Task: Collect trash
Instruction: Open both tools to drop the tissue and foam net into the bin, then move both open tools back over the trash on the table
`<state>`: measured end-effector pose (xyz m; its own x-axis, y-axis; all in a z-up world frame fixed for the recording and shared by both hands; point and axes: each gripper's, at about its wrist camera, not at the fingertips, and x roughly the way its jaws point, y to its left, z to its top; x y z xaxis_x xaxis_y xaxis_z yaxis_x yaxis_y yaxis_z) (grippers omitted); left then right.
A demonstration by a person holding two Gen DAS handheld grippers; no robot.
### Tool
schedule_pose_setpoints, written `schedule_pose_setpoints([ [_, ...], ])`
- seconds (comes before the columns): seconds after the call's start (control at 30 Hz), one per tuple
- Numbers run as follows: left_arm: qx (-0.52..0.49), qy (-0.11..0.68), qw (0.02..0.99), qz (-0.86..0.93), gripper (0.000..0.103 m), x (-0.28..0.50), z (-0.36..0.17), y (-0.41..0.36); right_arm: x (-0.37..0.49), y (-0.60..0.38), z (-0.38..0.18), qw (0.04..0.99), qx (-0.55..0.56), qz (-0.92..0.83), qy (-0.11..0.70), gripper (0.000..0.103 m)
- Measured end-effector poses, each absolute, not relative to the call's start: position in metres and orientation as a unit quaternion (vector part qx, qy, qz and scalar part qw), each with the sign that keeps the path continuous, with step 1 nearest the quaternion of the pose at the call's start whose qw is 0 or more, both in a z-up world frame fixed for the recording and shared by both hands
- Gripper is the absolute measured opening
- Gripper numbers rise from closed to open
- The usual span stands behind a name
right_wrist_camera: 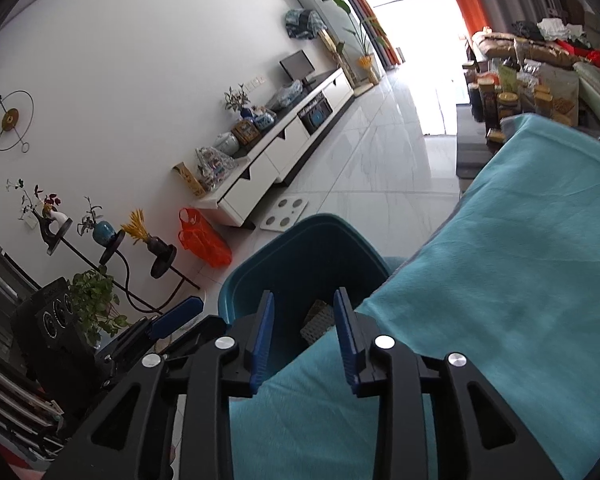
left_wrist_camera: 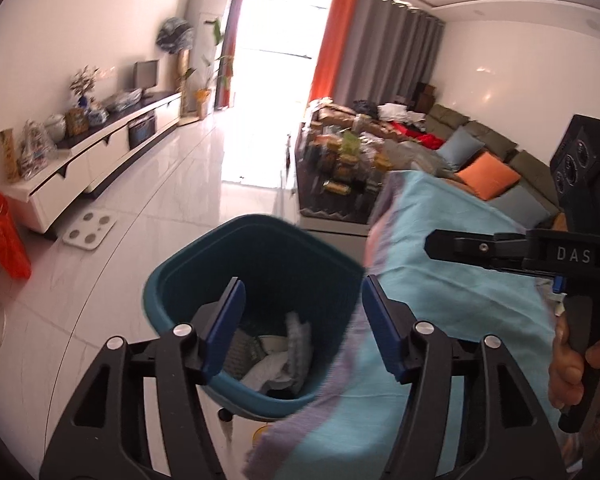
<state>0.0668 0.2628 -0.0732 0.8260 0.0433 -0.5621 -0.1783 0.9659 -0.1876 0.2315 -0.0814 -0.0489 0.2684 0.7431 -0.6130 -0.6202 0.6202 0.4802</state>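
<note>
A teal waste bin (left_wrist_camera: pixel 180 280) stands on the white floor against a table draped in a turquoise cloth (left_wrist_camera: pixel 452 292). Inside lie crumpled white paper (left_wrist_camera: pixel 274 370) and grey patterned wrappers. My left gripper (left_wrist_camera: pixel 303 284) hovers above the bin's mouth, open, with nothing between its blue pads. In the right wrist view the same bin (right_wrist_camera: pixel 300 248) shows a patterned wrapper (right_wrist_camera: pixel 318 320) inside. My right gripper (right_wrist_camera: pixel 304 296) is over the bin's near rim and the cloth (right_wrist_camera: pixel 500 280), open by a moderate gap and holding nothing. A hand (left_wrist_camera: pixel 566 364) grips its handle.
A white bathroom scale (left_wrist_camera: pixel 89 230) and an orange bag (left_wrist_camera: pixel 6 236) lie on the floor by the long TV cabinet (left_wrist_camera: pixel 100 160). A low table crowded with jars (left_wrist_camera: pixel 344 160) and a sofa with cushions (left_wrist_camera: pixel 488 176) stand beyond the cloth. A plant stand (right_wrist_camera: pixel 112 248) is at the left.
</note>
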Motion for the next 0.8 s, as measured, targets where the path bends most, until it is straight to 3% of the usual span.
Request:
schedule_pose_setpoints([
  [0.37,-0.046,0.271,0.954,-0.122,0.063,0.072,-0.044,0.133,0.185,-0.214,-0.01,0.857,0.087,0.373,0.344,0.037],
  [0.8,0.001,0.297,0.918,-0.262,0.065,0.082,-0.053,-0.002,0.155,-0.386,-0.03,0.91,0.167,0.195,0.325,0.037],
])
